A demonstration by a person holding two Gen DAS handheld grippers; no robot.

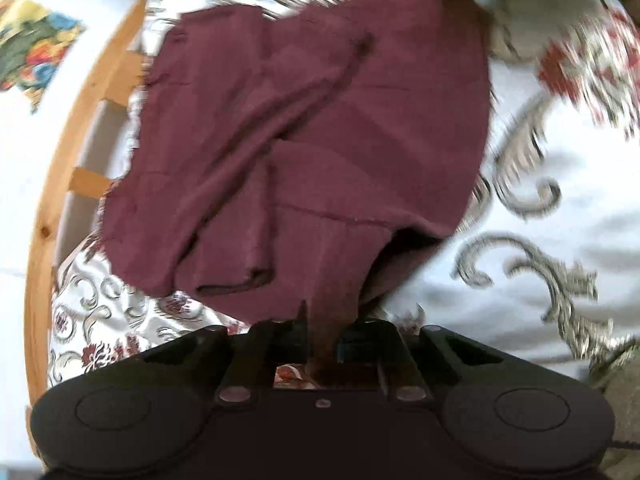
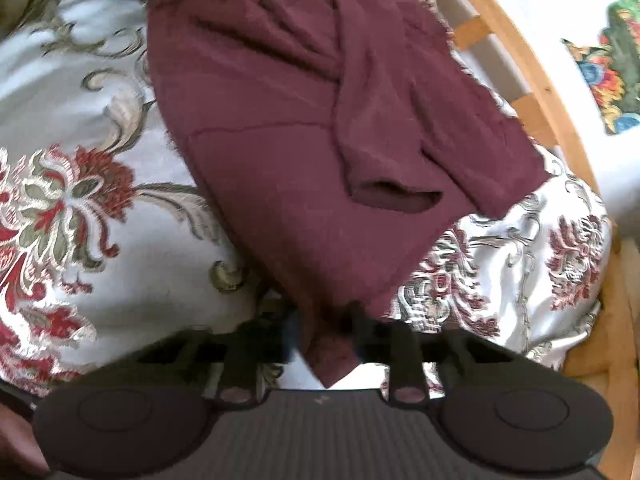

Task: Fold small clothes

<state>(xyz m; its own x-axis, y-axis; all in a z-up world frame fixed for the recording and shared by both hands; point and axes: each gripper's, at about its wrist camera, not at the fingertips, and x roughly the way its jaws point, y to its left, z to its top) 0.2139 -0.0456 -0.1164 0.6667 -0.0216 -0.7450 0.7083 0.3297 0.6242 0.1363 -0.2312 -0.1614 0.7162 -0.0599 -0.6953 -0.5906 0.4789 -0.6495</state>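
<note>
- Left gripper (image 1: 322,334): its two dark fingers are closed on a narrow tuck of the maroon garment (image 1: 304,140) at the garment's near edge; the cloth runs down between the fingers and past them toward the gripper body.
- Right gripper (image 2: 324,332): it too is clenched on the same garment (image 2: 320,120), pinching a near corner; a pointed tip of cloth hangs below the fingers.
- Both views are smeared by motion blur, so fine detail at the fingertips is hard to read.
- Maroon garment: it lies spread over the bedspread (image 1: 560,208), with a sleeve folded across the body; the sleeve cuff (image 2: 394,196) shows as an open dark mouth lying on top of the cloth.
- In the left wrist view one side of the garment reaches the bed's edge, just beside the wooden bed frame (image 1: 60,184); in the right wrist view the same frame (image 2: 548,92) curves along the far right, with the garment's edge close to it.
- Bedspread: white satin-like fabric with grey scrolls and red flowers (image 2: 72,200); it carries the whole garment.
- Beyond the frame, on a pale surface, sits a patch of brightly coloured floral material (image 1: 32,48), also seen at the right edge of the right wrist view (image 2: 616,68).
</note>
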